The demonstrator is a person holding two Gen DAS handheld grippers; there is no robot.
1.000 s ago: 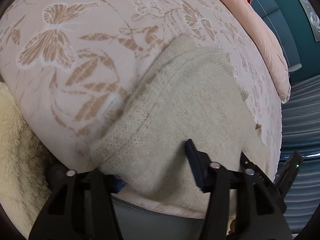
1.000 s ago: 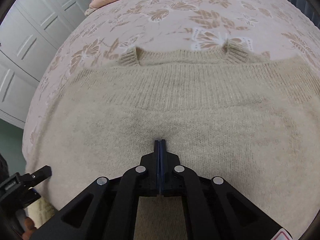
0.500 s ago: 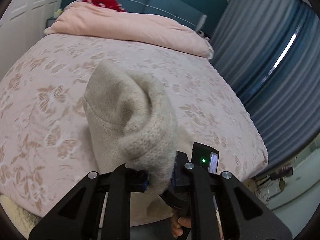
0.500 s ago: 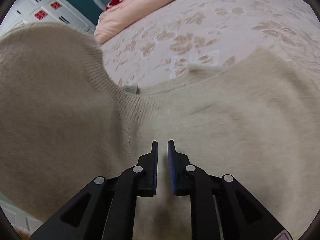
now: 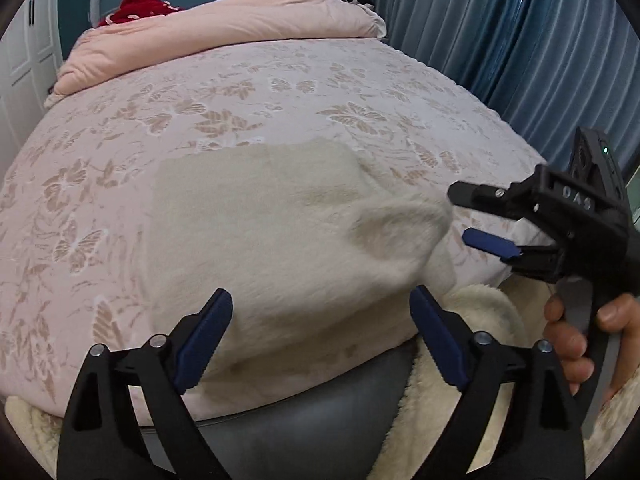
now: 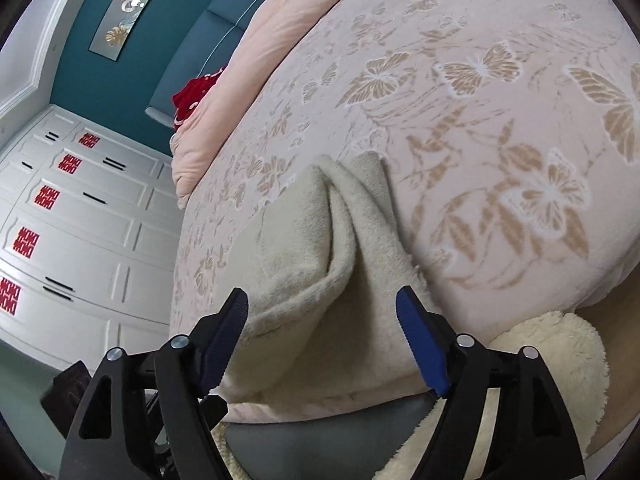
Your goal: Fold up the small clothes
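Note:
A cream knitted sweater [image 5: 272,232] lies folded on the pink butterfly-patterned bed [image 5: 280,92] near its front edge. Its right corner stands up in a loose hump. My left gripper [image 5: 320,332] is open and empty, just in front of the sweater. My right gripper [image 5: 460,216] is open at the right of the sweater, its fingertips close to the raised corner, held by a hand [image 5: 576,340]. In the right wrist view the gripper [image 6: 322,336] is open over the sweater's [image 6: 320,256] folded layers at the bed edge.
A pink duvet [image 5: 216,24] and a red item [image 5: 136,8] lie at the head of the bed. Blue curtains [image 5: 520,40] hang at the right. A fluffy cream rug [image 5: 472,360] lies by the bed's foot. White wardrobes [image 6: 72,232] stand at the left.
My left gripper let go of the sweater fold it had lifted; the sweater now lies folded on the bed. Both grippers opened wide and drew back to the bed's front edge.

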